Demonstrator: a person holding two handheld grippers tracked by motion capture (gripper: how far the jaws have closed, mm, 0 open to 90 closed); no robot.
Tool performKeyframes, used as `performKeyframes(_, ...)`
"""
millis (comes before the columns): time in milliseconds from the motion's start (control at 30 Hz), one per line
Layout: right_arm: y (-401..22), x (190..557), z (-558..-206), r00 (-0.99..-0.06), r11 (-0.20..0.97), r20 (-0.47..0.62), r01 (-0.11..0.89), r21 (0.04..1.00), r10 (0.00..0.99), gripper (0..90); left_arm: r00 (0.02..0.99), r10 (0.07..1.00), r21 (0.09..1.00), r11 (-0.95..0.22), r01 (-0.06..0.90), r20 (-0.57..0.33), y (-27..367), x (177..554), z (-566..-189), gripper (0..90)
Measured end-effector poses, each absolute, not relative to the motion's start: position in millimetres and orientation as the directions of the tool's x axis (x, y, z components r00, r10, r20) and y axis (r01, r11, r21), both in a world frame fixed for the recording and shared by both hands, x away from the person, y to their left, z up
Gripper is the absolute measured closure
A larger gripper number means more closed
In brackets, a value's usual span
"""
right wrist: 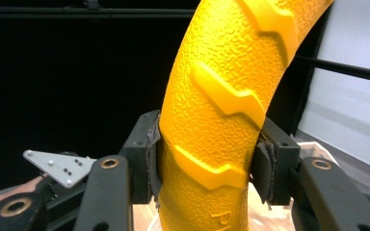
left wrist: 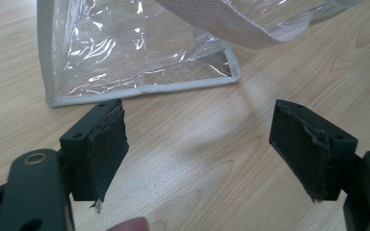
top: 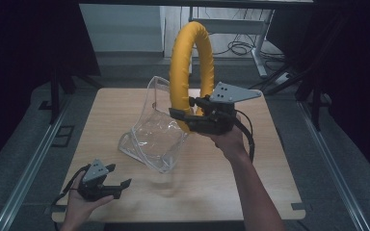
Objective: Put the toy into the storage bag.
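A yellow padded ring stands upright in the air above the table's middle, with my right gripper shut on its lower left part. In the right gripper view both pads press on the ring's textured yellow surface, which carries raised zigzag ridges. A clear plastic bag with grey edging stands tilted on the table just under and left of the ring. My left gripper rests low near the table's front left, open with nothing between its fingers; the bag's corner lies just beyond it.
The wooden table has free room at the front and right. Metal rails run along both sides on the floor. A white desk frame and cables stand behind the table.
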State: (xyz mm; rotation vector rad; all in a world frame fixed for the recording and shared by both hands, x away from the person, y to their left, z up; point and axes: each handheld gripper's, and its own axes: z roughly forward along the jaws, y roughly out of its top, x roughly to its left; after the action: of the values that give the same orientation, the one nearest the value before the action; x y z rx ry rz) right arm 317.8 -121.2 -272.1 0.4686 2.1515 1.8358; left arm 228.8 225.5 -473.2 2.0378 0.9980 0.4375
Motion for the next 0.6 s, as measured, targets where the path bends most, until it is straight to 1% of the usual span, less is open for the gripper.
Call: performKeyframes(600, -92, 318, -272, -0.939, 0.136, 0.009, 0.059, 0.989, 0.344, 50.7, 0.627, 0.778, 0.79, -0.36, 0.496, -0.039, 227, 228, -473, 20.8)
